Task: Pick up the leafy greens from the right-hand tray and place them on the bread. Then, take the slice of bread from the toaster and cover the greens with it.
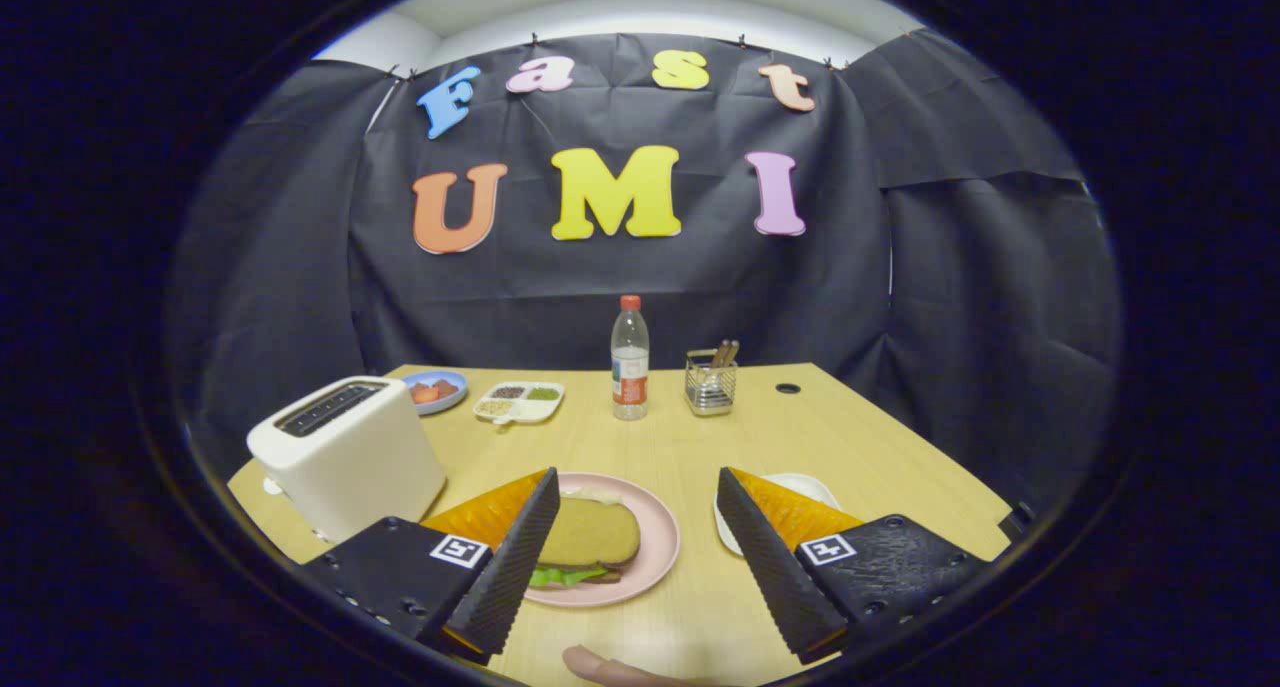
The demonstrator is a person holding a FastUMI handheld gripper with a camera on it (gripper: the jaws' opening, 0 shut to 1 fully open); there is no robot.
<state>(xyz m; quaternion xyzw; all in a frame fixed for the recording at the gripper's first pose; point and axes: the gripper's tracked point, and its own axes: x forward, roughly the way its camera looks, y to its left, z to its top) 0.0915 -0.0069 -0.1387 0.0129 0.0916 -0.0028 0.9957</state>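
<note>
Gripper (637, 487) fingers spread wide, gripping nothing. Between them, nearer the left finger: pink plate (660, 557) w/ bread slice (592, 533) atop leafy greens (562, 574). White tray (812, 487) partly behind right finger. Toaster (345, 454) beyond left finger. Bottle (630, 359) and utensil holder (710, 383) farther back on table (690, 447).

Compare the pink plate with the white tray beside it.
The pink plate lies between the open fingers of the gripper and carries a sandwich with greens showing under the top slice. The white tray sits mostly hidden behind one finger; its contents cannot be seen. Both rest on the wooden table.
</note>
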